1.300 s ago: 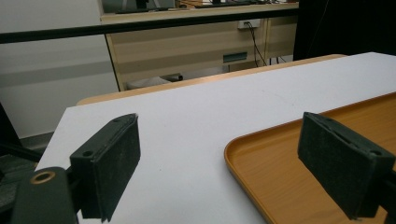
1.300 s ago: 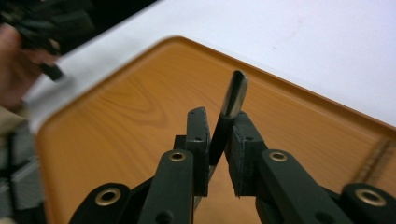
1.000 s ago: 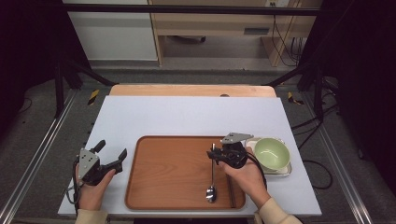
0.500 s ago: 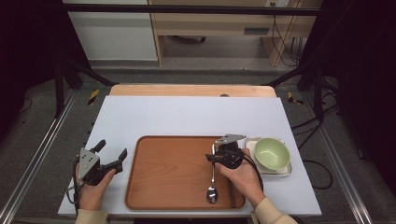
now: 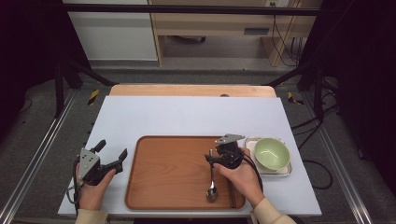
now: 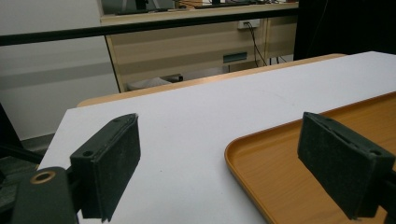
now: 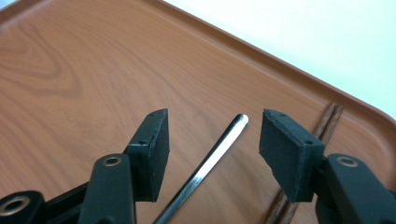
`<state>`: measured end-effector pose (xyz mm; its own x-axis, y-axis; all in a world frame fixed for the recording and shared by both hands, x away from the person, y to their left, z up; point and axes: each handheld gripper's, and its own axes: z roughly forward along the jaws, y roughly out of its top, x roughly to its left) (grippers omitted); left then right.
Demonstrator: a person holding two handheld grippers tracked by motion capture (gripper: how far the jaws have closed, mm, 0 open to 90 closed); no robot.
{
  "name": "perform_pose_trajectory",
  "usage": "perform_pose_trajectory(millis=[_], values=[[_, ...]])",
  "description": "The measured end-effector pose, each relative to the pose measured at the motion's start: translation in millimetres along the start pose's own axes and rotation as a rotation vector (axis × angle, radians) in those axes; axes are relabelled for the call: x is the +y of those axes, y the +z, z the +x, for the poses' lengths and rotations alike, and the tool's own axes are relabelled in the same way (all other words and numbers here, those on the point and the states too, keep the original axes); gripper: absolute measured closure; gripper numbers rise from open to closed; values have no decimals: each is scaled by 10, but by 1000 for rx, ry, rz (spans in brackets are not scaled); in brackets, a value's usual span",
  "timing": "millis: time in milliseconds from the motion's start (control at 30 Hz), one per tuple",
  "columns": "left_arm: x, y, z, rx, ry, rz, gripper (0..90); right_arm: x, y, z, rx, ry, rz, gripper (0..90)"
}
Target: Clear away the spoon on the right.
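A metal spoon [image 5: 211,183] lies on the brown wooden tray [image 5: 173,172], bowl end toward the person. My right gripper [image 5: 213,157] hovers over its handle end. In the right gripper view the handle [image 7: 205,163] rests on the tray between the jaws of my right gripper [image 7: 211,133], with a gap on each side. These jaws have just been opening, and the pads do not touch the spoon. My left gripper [image 5: 112,157] rests on the white table left of the tray, its jaws wide apart with nothing between them. In its own view the left gripper [image 6: 219,135] looks past the tray corner [image 6: 289,158].
Dark chopsticks [image 5: 230,196] lie on the tray just right of the spoon, and appear as chopsticks [image 7: 324,123] beside the right jaw. A green bowl [image 5: 271,153] sits in a small metal tray [image 5: 286,171] to the right. The white table [image 5: 187,114] stretches beyond.
The right gripper's jaws have opened off the spoon handle, and the spoon now lies free on the tray. The left hand has not moved.
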<state>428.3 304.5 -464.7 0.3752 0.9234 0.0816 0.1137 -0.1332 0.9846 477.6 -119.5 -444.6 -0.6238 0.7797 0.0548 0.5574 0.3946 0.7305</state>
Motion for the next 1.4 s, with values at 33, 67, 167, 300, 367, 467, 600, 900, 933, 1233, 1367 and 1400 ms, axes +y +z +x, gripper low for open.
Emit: perform_pose_trajectory(millis=[33,67,167,300,367,467,600,900,933,1233,1367,1400], values=[[0,1,0,2,-2,0,123,-3,-7,-6,-2,-8,-7,420],[0,2,2,2,-5,-1,116,-1,-20,-5,-8,-3,-7,415],[-1,2,8,1,-7,-2,116,-9,-52,-30,-15,-3,-26,392],[-6,7,15,-1,-4,2,116,-18,-102,-55,-17,20,-55,337],[-6,6,19,-1,-8,0,117,-22,-121,-61,-11,31,-74,305],[-14,10,23,1,-9,2,116,-34,-139,-74,-23,27,-101,261],[-18,11,23,-4,-19,-1,115,-68,-157,-81,-51,11,-109,194],[-21,32,0,-17,-18,3,113,-65,-368,-109,-70,-6,-190,121],[-22,34,-1,-18,-18,3,112,-59,-396,-118,-77,-11,-199,115],[-22,30,-3,-23,-23,-5,106,-98,-647,-362,-174,-28,-241,89],[-23,33,-4,-22,-26,-5,106,-168,-794,-518,-260,2,-260,144],[-24,35,-3,-22,-26,-5,107,-190,-828,-556,-280,8,-257,153]])
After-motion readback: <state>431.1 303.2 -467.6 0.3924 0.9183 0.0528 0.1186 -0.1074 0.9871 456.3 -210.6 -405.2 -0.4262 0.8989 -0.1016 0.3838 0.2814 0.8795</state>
